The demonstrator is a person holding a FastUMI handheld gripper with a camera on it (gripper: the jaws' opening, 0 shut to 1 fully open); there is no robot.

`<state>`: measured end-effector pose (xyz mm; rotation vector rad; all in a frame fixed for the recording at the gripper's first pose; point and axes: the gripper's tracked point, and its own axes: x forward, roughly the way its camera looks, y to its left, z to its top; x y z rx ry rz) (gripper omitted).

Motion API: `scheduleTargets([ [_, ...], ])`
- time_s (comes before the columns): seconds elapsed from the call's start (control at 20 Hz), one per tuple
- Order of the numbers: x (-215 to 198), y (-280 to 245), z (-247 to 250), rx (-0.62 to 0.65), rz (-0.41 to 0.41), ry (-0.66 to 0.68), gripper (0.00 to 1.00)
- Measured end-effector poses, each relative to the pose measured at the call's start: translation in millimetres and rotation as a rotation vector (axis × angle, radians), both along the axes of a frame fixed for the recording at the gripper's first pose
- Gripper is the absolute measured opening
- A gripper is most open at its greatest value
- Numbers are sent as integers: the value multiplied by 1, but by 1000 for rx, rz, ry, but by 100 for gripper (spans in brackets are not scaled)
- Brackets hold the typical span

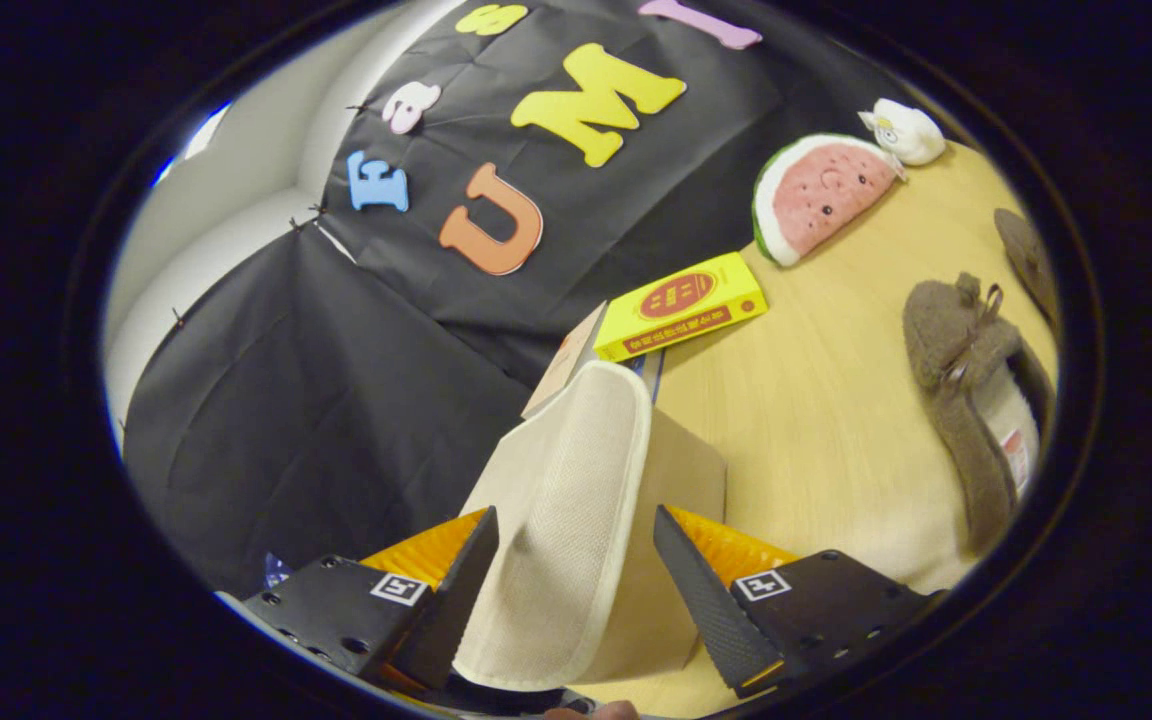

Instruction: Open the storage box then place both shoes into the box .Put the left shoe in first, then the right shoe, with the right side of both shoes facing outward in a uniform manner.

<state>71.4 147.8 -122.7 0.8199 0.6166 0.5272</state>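
Note:
The storage box (681, 470) is a tan fabric box standing on the wooden table (816, 420) just ahead of my fingers. Its cream woven lid (576, 470) is swung up and stands between my two fingers, broad face toward me. My gripper (574, 514) is open and straddles the lid: the left finger (466, 590) lies against the lid's edge, while the right finger (706, 600) stands a little off it. A brown fuzzy shoe (966, 400) lies on the table beyond the right finger, and part of the second shoe (1028, 250) lies behind it.
A yellow carton (681, 305) lies on the table just past the box. A watermelon plush (816, 195) and a small white plush (904, 132) lean at the table's far side against the black cloth wall (316, 400).

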Motion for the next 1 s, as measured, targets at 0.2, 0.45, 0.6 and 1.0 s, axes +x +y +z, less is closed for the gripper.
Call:
scheduleTargets([
  [0.2,-7,15,-5,28,51,33,95],
  [0.45,-10,0,19,65,9,31,72],
  [0.6,-7,-24,46,41,-69,-42,56],
  [1.0,-14,7,89,5,-45,-104,0],
])
